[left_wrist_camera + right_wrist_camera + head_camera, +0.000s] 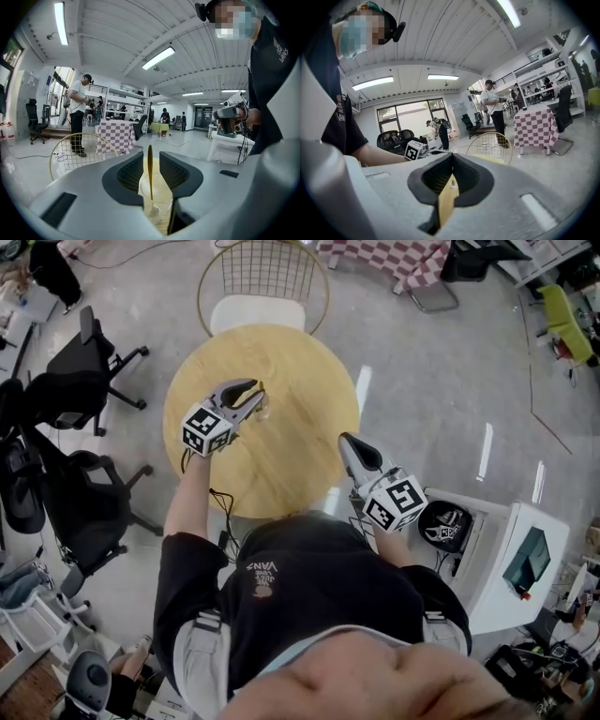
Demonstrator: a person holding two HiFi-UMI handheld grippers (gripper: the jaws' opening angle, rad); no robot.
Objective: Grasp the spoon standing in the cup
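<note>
- Your left hand-held gripper (254, 396) reaches in from 9 o'clock, released; its jaws flank the spoon (150, 166) standing in the clear cup (159, 194) near the centre of the round wooden counter (291, 465).
- Your right hand-held gripper (347, 441) is clenched and empty at 4 o'clock.
- A wire chair (262, 282) stands at 12 o'clock on the grey floor (450, 381).

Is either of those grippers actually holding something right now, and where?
Nothing is held. The spoon stands in the cup between the left gripper's open jaws, untouched; the right gripper is empty.

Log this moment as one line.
left gripper: open, either side of spoon, not gripping | spoon: standing in cup | cup: on table | right gripper: shut, empty
</note>
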